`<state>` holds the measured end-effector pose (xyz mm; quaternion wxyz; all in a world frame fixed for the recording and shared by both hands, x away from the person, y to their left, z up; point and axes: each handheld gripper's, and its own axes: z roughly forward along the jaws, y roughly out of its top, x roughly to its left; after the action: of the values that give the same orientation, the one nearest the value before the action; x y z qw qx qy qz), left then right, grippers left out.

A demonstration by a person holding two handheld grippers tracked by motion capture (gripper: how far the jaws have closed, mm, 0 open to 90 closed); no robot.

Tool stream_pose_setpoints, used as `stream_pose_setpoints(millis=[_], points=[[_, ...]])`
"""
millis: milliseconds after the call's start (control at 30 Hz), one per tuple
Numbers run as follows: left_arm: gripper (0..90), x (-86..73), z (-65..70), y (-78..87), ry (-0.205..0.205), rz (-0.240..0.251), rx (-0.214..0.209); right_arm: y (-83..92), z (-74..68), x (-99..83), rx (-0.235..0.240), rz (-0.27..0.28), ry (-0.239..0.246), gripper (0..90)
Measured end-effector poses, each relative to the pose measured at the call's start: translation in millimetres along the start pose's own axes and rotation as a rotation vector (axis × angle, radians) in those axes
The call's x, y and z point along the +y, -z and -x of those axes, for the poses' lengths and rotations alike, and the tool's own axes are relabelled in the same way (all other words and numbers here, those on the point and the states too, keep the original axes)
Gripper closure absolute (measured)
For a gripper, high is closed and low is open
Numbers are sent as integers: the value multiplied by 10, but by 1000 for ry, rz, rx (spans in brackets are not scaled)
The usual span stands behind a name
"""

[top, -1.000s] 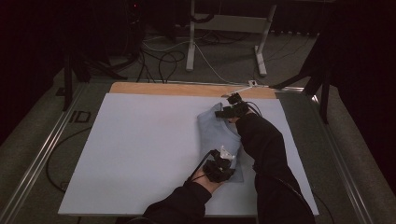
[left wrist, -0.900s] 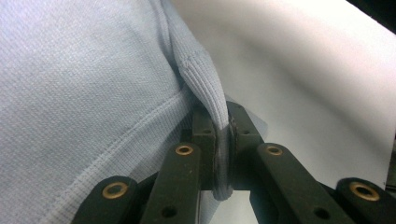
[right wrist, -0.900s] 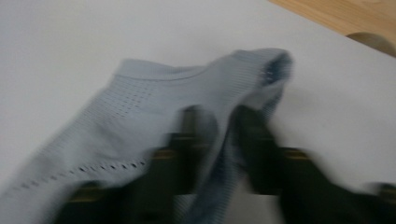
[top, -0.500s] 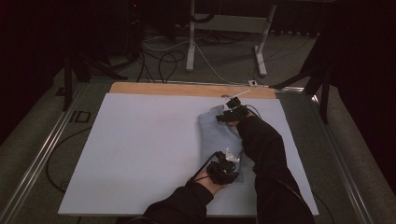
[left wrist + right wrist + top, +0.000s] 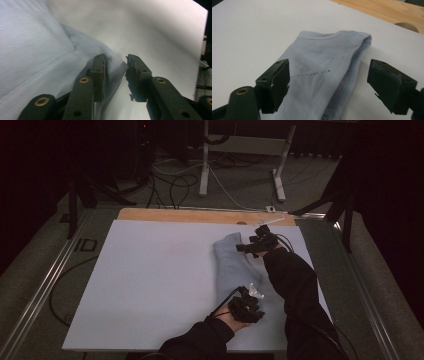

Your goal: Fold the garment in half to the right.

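White table sheet (image 5: pixel 150 285) is seen bearing a pale-blue garment (image 5: pixel 235 265), lengthened since a second ago (probably unfolded), with the left gripper (image 5: pixel 248 301) and right gripper (image 5: pixel 255 242) both spread.

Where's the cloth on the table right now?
High view: the cloth lies right of centre on the white board, between the right gripper at its far end and the left gripper.
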<state>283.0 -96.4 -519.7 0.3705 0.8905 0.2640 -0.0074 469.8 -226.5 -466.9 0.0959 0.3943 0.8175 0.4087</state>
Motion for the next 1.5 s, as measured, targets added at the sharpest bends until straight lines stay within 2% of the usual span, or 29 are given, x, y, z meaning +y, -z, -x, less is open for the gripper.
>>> stream_pose_setpoints(millis=[100,233,333,500,700,800,867,900,1000,1100,1200,1267,1400,1500], points=[[655,0,10,-5,-3,2,-13,13,-29,-38,3,13,5,157],[586,-1,13,3,-14,9,-31,41,-65,-33,12,31,13,141],[552,11,20,34,-15,32,-64,85,-104,-4,18,53,13,134],[517,33,33,146,-35,50,-86,125,-163,4,28,66,26,130],[460,59,6,332,-44,101,-121,189,-199,11,30,87,39,124],[457,68,-49,460,-51,145,-132,222,-220,15,32,90,55,118],[443,74,-85,517,-55,154,-127,232,-235,14,27,88,62,115],[443,79,-159,616,-52,175,-128,244,-246,9,23,89,71,114],[412,81,-267,735,-59,196,-119,289,-286,-16,19,104,78,113],[371,77,-379,846,-72,206,-111,320,-320,-34,21,116,78,112],[314,59,-496,963,-58,240,-118,351,-372,-52,22,128,83,109],[265,47,-551,1023,-51,245,-107,364,-414,-70,25,131,87,107],[157,-2,-649,1127,-87,244,-109,368,-496,-106,32,130,98,107],[115,-42,-698,1184,-121,244,-83,359,-559,-129,43,119,110,106]])
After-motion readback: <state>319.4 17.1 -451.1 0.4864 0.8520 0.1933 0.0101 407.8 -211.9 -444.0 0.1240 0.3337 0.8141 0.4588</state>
